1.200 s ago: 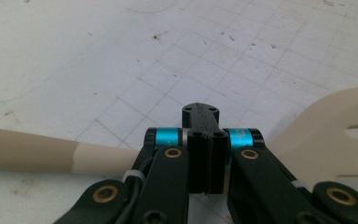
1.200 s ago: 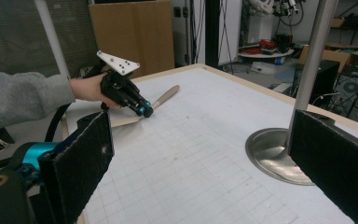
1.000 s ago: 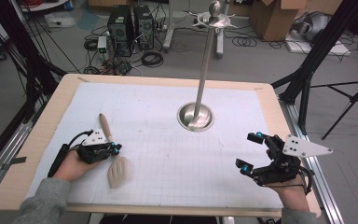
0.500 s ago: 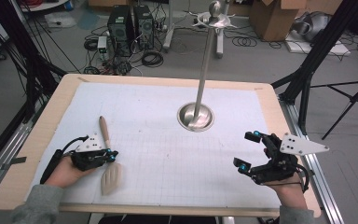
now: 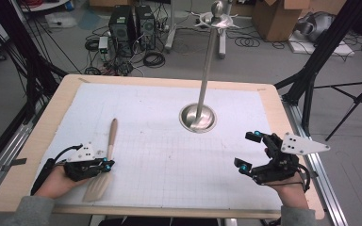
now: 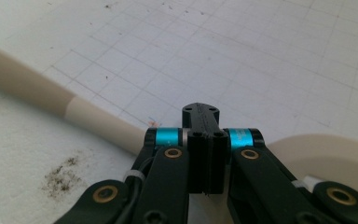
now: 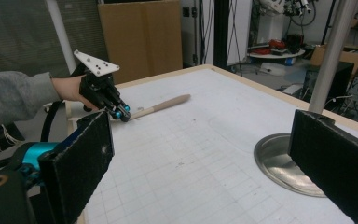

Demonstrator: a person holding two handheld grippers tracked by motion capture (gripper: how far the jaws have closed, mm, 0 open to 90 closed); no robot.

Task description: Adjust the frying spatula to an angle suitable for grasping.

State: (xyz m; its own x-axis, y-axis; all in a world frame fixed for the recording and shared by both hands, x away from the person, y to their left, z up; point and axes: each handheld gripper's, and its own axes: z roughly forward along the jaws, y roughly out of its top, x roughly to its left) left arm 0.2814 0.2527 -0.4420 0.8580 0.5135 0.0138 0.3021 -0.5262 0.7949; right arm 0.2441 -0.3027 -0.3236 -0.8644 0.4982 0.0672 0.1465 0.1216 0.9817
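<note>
A wooden spatula (image 5: 112, 136) lies on the white grid mat at the near left, handle pointing away and blade (image 5: 96, 187) toward the front edge. My left gripper (image 5: 108, 165) is shut, its closed jaws laid across the spatula's neck from the left. In the left gripper view the handle (image 6: 28, 88) runs behind the shut jaws of the left gripper (image 6: 200, 116) and the blade (image 6: 331, 154) shows at the right. My right gripper (image 5: 248, 150) stands open at the near right with nothing in it. The right gripper view looks between its pads (image 7: 81, 158) at the left gripper (image 7: 121, 112) and spatula (image 7: 163, 105).
A metal stand (image 5: 198, 117) with a round dished base and a tall pole rises from the middle of the mat, and its base (image 7: 284, 163) lies close ahead of the right gripper. The table's wooden rim (image 5: 37, 141) frames the mat. Computers, cables and boxes sit on the floor beyond.
The left gripper drew back toward the front edge. The spatula turned with it: its blade swung left and nearer, its handle tip moved slightly right. The right gripper barely moved.
</note>
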